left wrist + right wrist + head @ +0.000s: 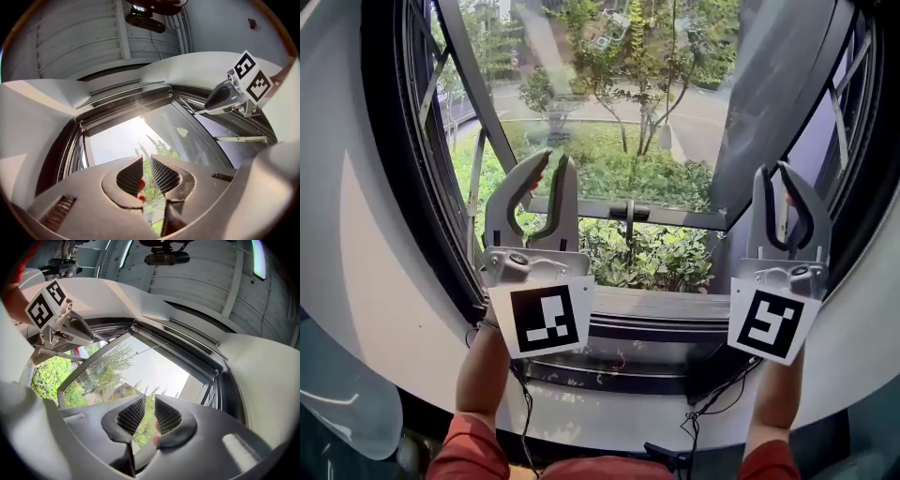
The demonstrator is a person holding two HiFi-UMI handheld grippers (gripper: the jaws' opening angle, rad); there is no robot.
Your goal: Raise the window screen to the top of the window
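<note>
In the head view both grippers are raised in front of the open window. My left gripper [554,161] [146,158] is open with a narrow gap and nothing between its mesh pads. My right gripper [773,172] [149,399] stands the same way, open and empty. The window screen's bar [123,87] [190,339] lies along the top of the window frame, well above both grippers. No mesh shows across the opening. A thin pull cord with a small tab [182,132] hangs from the top.
The glass sash [609,208] is swung outward and has a handle [630,215] on its lower rail. The dark window frame [412,187] curves down both sides, with a sill [656,305] below. Bushes and a road lie outside. Cables hang from the grippers.
</note>
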